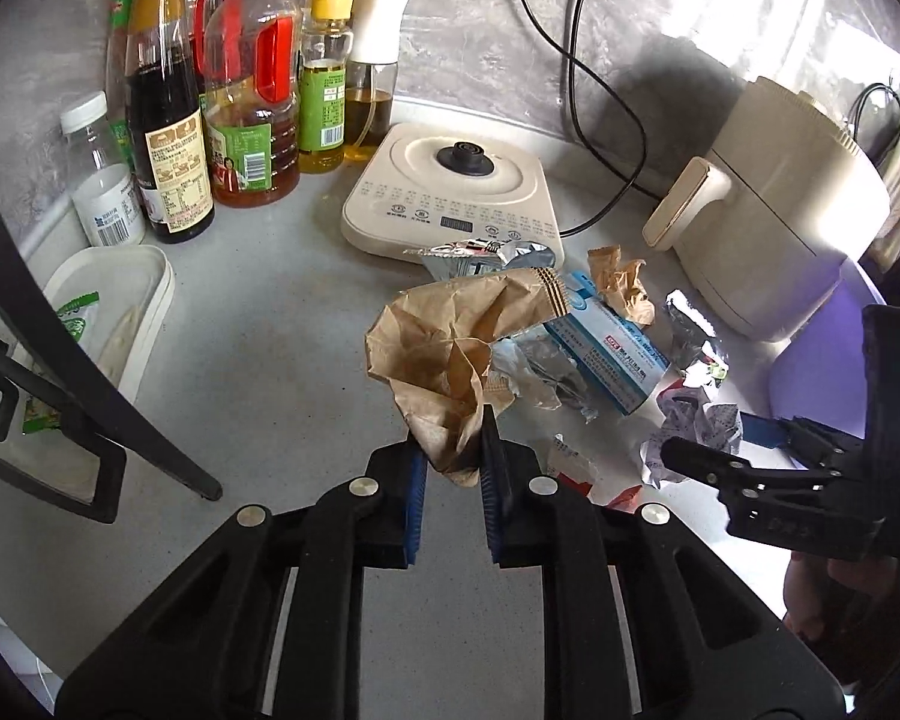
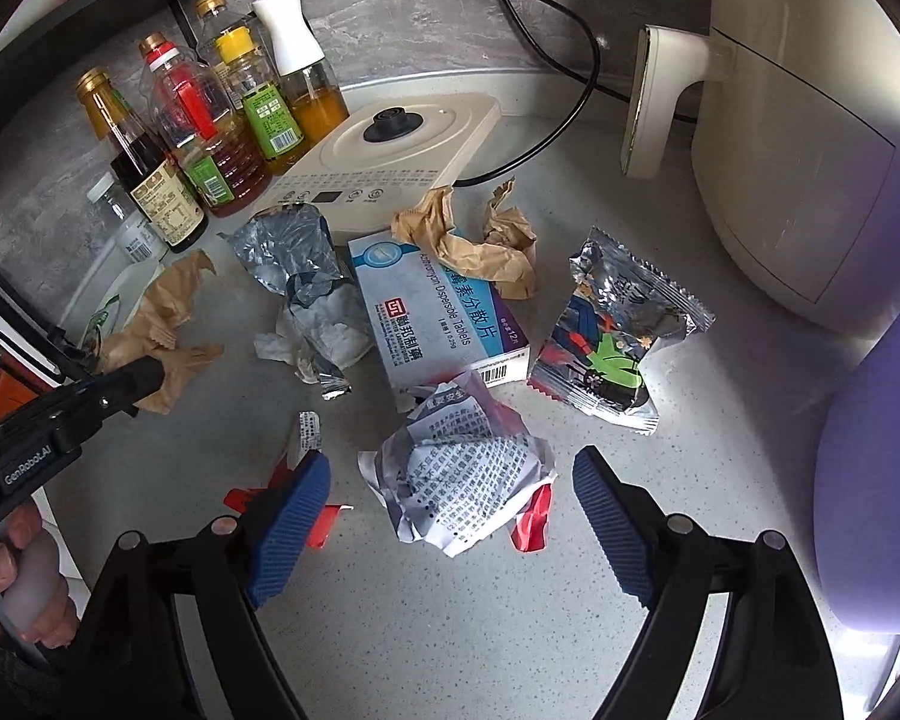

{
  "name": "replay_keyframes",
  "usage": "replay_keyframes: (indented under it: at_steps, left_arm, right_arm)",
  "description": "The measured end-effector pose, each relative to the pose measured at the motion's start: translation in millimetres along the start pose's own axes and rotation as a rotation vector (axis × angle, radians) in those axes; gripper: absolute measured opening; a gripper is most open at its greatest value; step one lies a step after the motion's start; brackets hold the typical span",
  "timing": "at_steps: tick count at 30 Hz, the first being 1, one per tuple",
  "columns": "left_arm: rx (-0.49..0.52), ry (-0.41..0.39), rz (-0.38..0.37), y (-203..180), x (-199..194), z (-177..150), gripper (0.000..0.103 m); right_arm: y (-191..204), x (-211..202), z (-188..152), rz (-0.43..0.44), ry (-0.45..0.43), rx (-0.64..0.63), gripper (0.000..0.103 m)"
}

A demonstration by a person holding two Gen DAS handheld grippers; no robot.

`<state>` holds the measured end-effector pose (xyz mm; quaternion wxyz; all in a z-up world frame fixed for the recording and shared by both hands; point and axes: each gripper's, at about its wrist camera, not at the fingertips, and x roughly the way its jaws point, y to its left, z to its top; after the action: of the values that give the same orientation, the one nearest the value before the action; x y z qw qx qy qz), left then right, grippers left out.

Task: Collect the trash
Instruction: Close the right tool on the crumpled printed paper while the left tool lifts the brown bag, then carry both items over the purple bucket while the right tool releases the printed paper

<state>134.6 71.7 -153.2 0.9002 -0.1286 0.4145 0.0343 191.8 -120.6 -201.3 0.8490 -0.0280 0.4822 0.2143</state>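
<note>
My left gripper has its jaws clamped on the lower end of a crumpled brown paper bag, which stands up off the grey counter and leans toward the blue-and-white medicine box. I take that box as my landmark, since it lies in the middle of the litter. My right gripper has its jaws wide apart, and between the blue pads, without touching either, lies a crumpled printed leaflet, just in front of the near end of the box. Red wrapper scraps stick out beside the leaflet, on both sides of it. To the right of the box lies a silvery snack packet with green and red print, apart from it. On the far corner of the box rests another crumpled piece of brown paper. To the left of the box, touching it, sits a crushed silver foil bag with white tissue below it. Behind the box stands a cream kettle base with a black centre stud, and left of that a cluster of sauce and oil bottles. Right of the box, well apart, stands a cream air fryer. At the left edge of the right wrist view I see a hand on the left gripper's handle.
</note>
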Motion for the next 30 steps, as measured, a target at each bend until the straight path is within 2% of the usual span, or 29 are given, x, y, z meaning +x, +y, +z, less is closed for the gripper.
replay_keyframes:
  at_steps: [1, 2, 4, 14, 23, 26, 30]
  left_arm:
    - [0.001, -0.009, 0.000, -1.5, -6.1, 0.0, 0.016]
    - [0.003, -0.018, -0.001, -2.6, -11.1, 0.9, 0.016]
    - [0.007, -0.035, -0.001, -5.5, -20.2, 2.6, 0.016]
    - [0.057, -0.127, -0.048, -41.7, -48.6, 24.6, 0.016]
    - [0.109, -0.168, -0.103, -78.6, -55.2, 48.2, 0.016]
    - [0.118, -0.185, -0.126, -92.6, -57.3, 56.1, 0.016]
    - [0.142, -0.209, -0.165, -115.6, -61.5, 63.3, 0.016]
  right_arm:
    - [0.2, 2.6, -0.8, -0.002, 0.008, -0.006, 0.053]
    - [-0.2, 5.1, -1.5, 0.003, 0.020, -0.009, 0.045]
    - [-0.3, 0.3, -2.5, 0.022, 0.001, -0.007, 0.041]
    - [-5.6, -64.5, -2.9, 0.058, -0.115, -0.017, 0.039]
    - [-18.3, -124.8, 9.2, 0.026, -0.248, -0.014, 0.039]
    - [-28.7, -149.2, 12.4, -0.001, -0.302, -0.001, 0.039]
    - [-47.9, -178.3, 16.6, 0.006, -0.354, 0.049, 0.039]
